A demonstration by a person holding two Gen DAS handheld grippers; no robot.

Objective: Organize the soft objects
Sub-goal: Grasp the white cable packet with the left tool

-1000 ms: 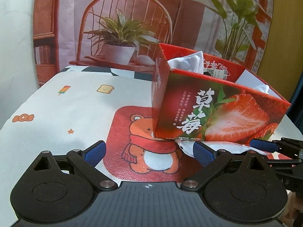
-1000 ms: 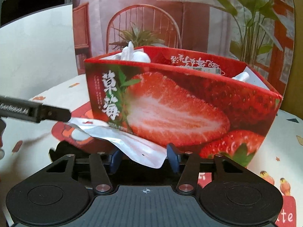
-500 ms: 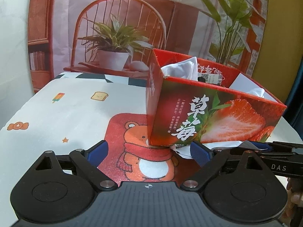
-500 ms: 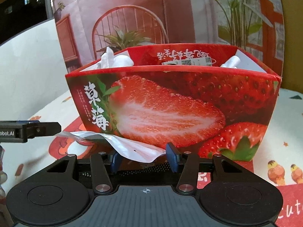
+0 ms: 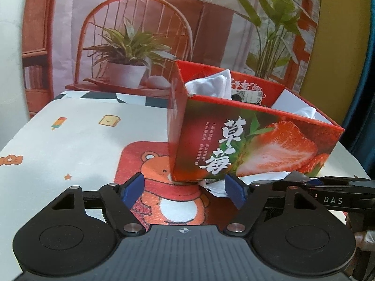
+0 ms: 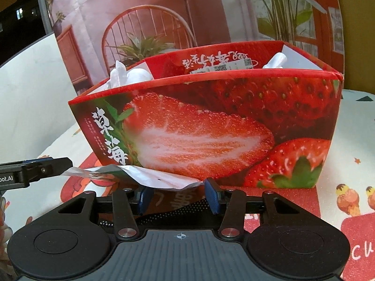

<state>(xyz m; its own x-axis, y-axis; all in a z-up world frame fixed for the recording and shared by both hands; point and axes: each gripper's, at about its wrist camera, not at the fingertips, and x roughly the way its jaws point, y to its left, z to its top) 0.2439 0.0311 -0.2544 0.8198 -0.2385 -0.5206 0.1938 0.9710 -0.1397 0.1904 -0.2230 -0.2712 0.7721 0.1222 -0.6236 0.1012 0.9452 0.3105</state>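
A red strawberry-print box stands on the table with white soft items inside. A flat silvery-white pouch hangs level in front of the box's base. My right gripper is shut on it across its width. In the left wrist view that gripper reaches in from the right. My left gripper is closing, with the pouch's free end between its jaws beside the right pad; the pads do not press on it.
The tablecloth carries cartoon prints, with a red bear patch under the left gripper. Behind the table hangs a printed backdrop of a chair and plants. A white panel stands at the left.
The left jaws have narrowed around the pouch's end. The right gripper has rolled, so the pouch went from slanting to level, and it has drawn in front of the box.
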